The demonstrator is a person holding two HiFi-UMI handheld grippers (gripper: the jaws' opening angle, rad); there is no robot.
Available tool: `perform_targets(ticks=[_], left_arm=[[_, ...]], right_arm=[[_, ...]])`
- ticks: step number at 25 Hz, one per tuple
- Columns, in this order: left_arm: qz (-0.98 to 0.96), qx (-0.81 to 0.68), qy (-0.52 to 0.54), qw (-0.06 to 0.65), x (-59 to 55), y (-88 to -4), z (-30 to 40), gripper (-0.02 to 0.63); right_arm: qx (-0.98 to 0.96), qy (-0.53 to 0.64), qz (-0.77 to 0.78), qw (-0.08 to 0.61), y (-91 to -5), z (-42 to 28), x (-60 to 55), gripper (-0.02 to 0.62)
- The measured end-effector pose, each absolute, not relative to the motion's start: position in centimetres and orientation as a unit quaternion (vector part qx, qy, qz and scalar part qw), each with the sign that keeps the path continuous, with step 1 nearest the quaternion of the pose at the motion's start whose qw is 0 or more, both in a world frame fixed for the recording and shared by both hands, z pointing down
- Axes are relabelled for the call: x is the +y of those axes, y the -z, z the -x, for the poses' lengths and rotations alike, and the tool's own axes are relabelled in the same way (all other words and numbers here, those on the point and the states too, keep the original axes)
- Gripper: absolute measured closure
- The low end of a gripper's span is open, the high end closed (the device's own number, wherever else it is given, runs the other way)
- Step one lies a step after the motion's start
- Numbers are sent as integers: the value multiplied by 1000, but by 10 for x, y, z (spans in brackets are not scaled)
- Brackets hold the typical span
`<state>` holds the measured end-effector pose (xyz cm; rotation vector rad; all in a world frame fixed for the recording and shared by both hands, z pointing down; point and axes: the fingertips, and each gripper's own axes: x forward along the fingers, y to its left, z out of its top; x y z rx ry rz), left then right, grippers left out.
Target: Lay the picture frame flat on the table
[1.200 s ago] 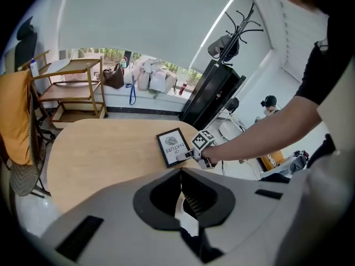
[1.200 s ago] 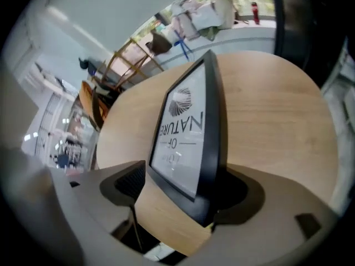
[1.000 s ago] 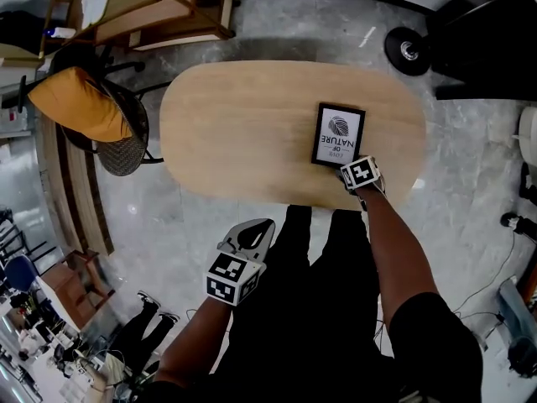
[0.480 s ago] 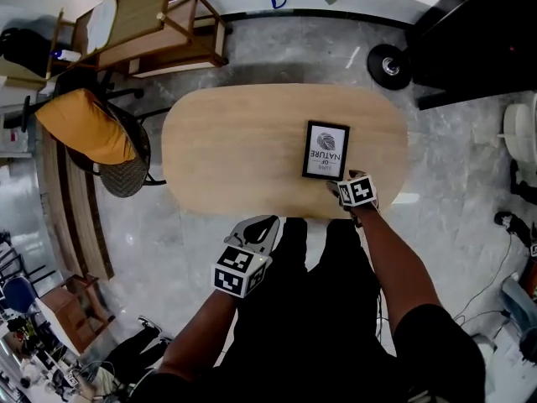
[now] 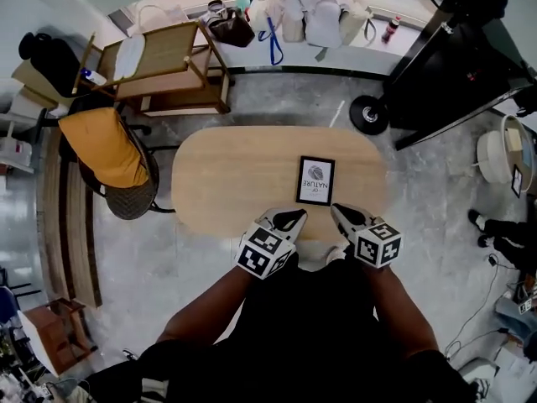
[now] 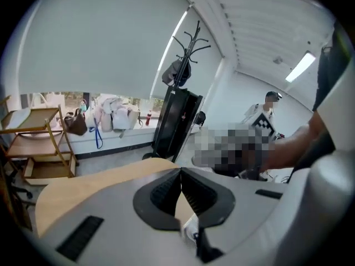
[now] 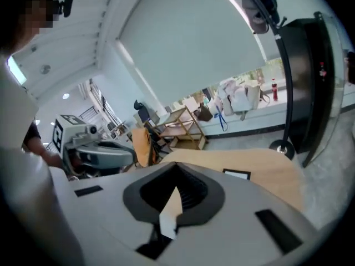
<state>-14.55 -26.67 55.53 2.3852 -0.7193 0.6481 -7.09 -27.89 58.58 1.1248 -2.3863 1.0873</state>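
Observation:
The black picture frame with a white print lies flat on the oval wooden table, right of its middle; its far end shows as a dark strip in the right gripper view. Both grippers hover side by side over the table's near edge, short of the frame and clear of it. My left gripper is shut and empty. My right gripper has just been closing; its jaws meet with nothing between them. The left gripper's own body hides the frame in its view.
A chair with an orange cushion stands at the table's left end, a wooden trolley behind it. A black stand on a wheeled base is at the far right. Bags line the window sill.
Both grippers have lifted toward the camera; the right one has left the frame's near edge and its jaws have come together. The frame lies as before. The head view now takes in more of the room.

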Motion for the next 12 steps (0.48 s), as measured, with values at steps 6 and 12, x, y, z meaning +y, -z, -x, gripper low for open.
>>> perform_targets(ticks=[6,12], left_arm=[[-893,-314,-205,251,-241,-505,143,601],[-884,-352,-170,255,-178,-480,95,601]], right_arm=[[-843,-354,-398,76,-506,34,-233,595],[-864,-322,-380,71,-473,-16,-166,595]])
